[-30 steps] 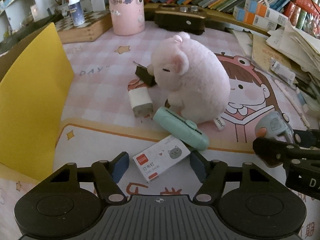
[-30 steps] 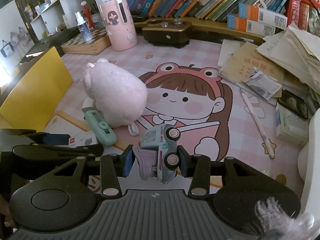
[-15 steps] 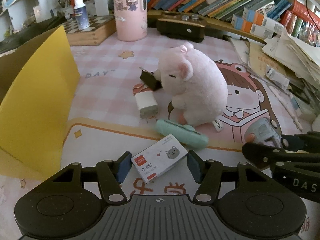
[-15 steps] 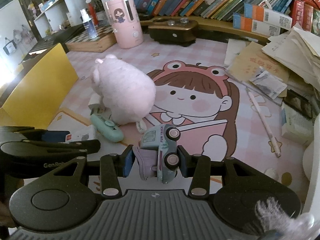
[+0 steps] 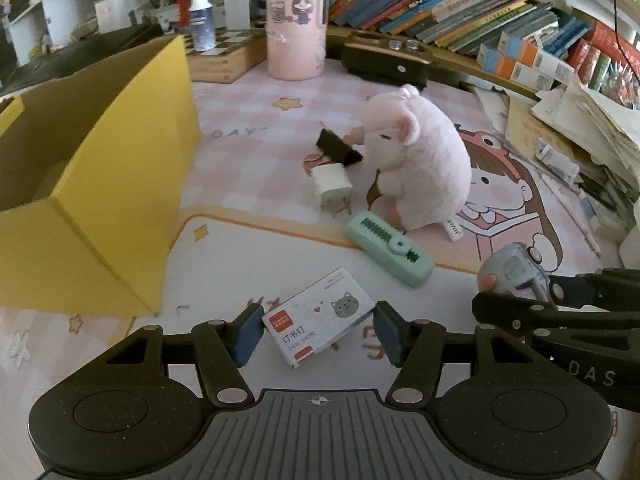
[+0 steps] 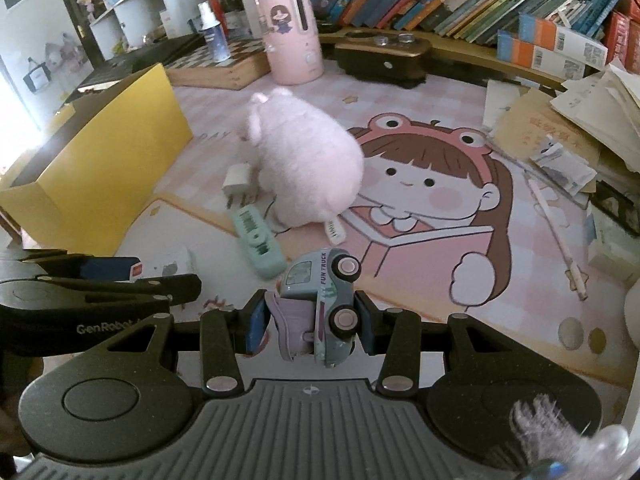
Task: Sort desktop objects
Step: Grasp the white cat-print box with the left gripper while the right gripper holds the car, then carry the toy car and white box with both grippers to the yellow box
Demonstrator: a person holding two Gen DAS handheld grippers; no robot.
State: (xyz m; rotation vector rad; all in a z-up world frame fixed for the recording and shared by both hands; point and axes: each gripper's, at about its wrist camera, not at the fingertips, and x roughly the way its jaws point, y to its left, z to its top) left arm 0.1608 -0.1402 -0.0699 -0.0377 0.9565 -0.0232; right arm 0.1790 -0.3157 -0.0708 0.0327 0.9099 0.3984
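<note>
Blue-padded fingers of the left gripper (image 5: 316,334) are clamped on the two short ends of a small white cardboard staple box with a red corner and a grey cat face (image 5: 318,316), which sits skewed between them above the pale desk mat (image 5: 248,264). Off to its right, the right gripper (image 6: 310,322) is closed on a pale blue and lilac toy truck with pink-hubbed wheels (image 6: 320,304), turned on its side so its wheels face the right-hand finger. Just beyond the staple box and slightly right lies a mint-green plastic utility knife with a toothed slider (image 5: 390,250), flat on the mat. Touching its far end sits a pink plush pig (image 5: 420,172), upright, facing left. Left of the pig, further ahead of the left gripper, a white wall charger plug (image 5: 332,188) lies with its prongs pointing toward the gripper, and a small black folded object (image 5: 338,148) stands just behind it, near the pig's snout. Well to the left of the left gripper stands an open yellow cardboard box (image 5: 112,200). At the far edge of the desk are a tall pink cylindrical container with a cartoon girl (image 5: 296,24), a wooden chessboard case (image 5: 228,54), and a row of leaning books (image 5: 440,4). Loose papers (image 6: 580,120) are heaped to the far right of the right gripper.
</note>
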